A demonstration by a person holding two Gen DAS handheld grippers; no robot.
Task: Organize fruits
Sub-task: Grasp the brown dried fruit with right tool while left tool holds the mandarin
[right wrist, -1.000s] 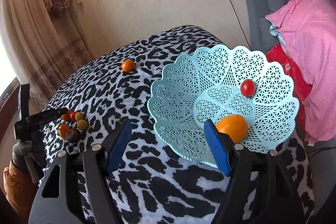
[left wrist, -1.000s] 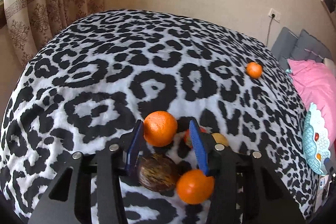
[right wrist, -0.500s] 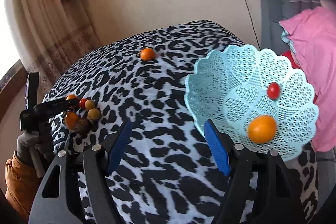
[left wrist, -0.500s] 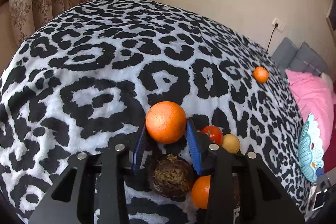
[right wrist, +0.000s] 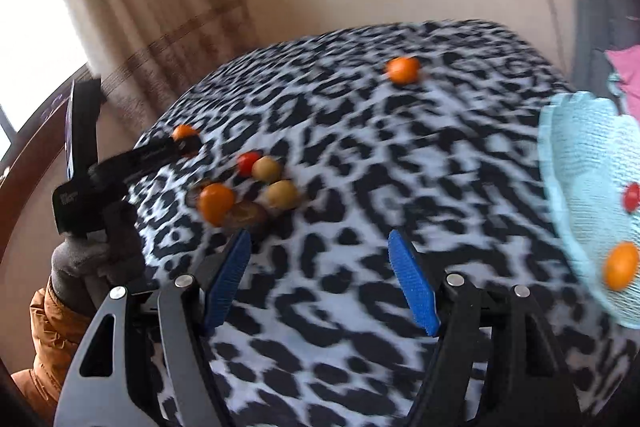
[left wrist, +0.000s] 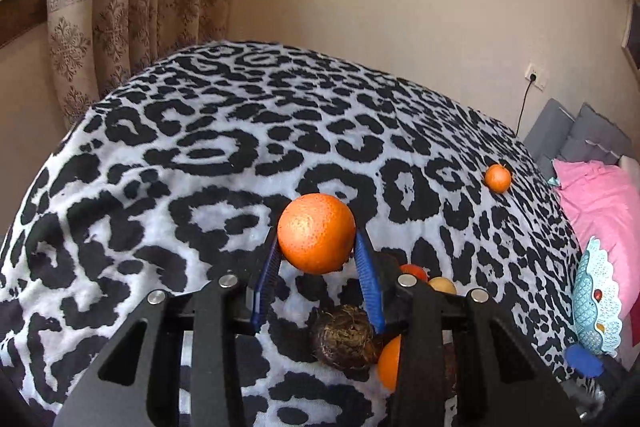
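My left gripper (left wrist: pixel 316 259) is clamped on an orange (left wrist: pixel 316 233), held clear above the leopard-print blanket (left wrist: pixel 200 163). My right gripper (right wrist: pixel 320 279) is spread wide with nothing between its blue pads, over the blanket between the loose fruit cluster (right wrist: pixel 248 187) and the light-blue basket (right wrist: pixel 580 187). The basket contains a second orange (right wrist: pixel 620 270) and a red tomato (right wrist: pixel 632 197).

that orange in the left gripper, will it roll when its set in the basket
Probably. The orange is round and pinched only at its sides by the left gripper, so it should roll once freed. The basket curves inward, which would likely stop it near the fruit already inside.
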